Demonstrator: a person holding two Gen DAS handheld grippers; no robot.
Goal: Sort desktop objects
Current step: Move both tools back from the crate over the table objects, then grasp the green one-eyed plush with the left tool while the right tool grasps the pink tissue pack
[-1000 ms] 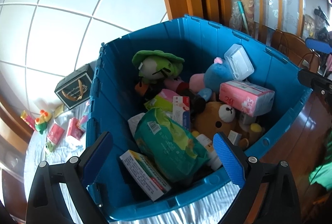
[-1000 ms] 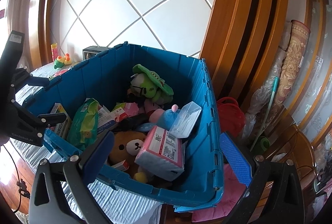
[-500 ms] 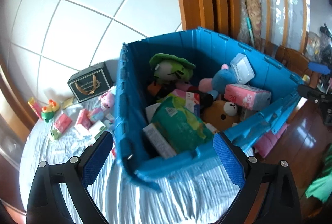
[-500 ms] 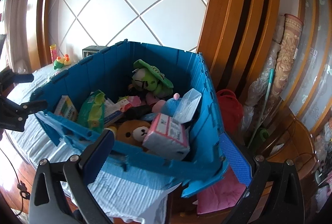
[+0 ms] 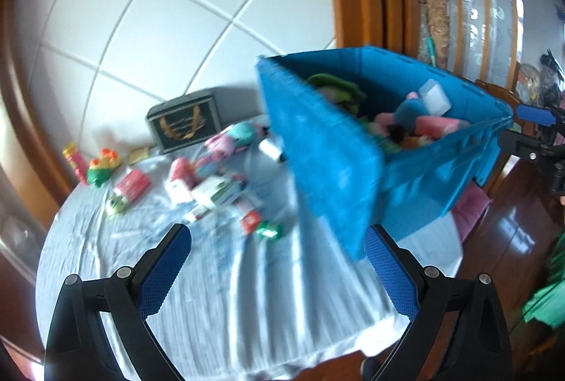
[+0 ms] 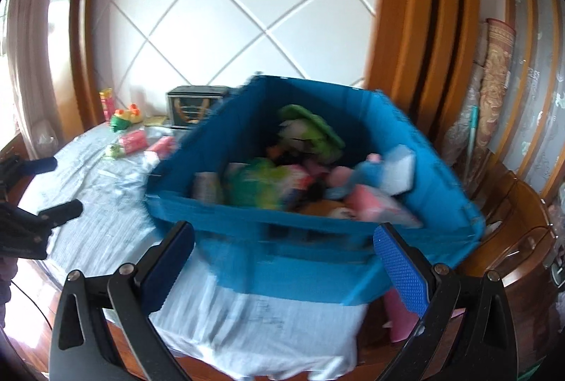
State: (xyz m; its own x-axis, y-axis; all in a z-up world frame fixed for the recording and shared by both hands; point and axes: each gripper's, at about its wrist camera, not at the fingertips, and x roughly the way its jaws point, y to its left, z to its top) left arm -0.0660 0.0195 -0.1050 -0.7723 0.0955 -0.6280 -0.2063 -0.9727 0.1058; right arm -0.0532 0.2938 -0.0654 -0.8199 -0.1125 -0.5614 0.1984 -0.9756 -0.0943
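Both the left gripper (image 5: 277,261) and right gripper (image 6: 282,257) hang spread and empty before the blue crate (image 6: 317,239) at the table's (image 5: 247,292) right edge.

Crate (image 5: 332,169) w/ toys on table's (image 5: 247,292) right; small items (image 5: 212,190) scattered left.

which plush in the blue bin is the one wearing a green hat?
The plush with the wide green hat, at the back of the blue bin. The blue-and-pink plush sits nearer the right wall, with no hat.

Bright daylight, motion blur, fisheye warping.
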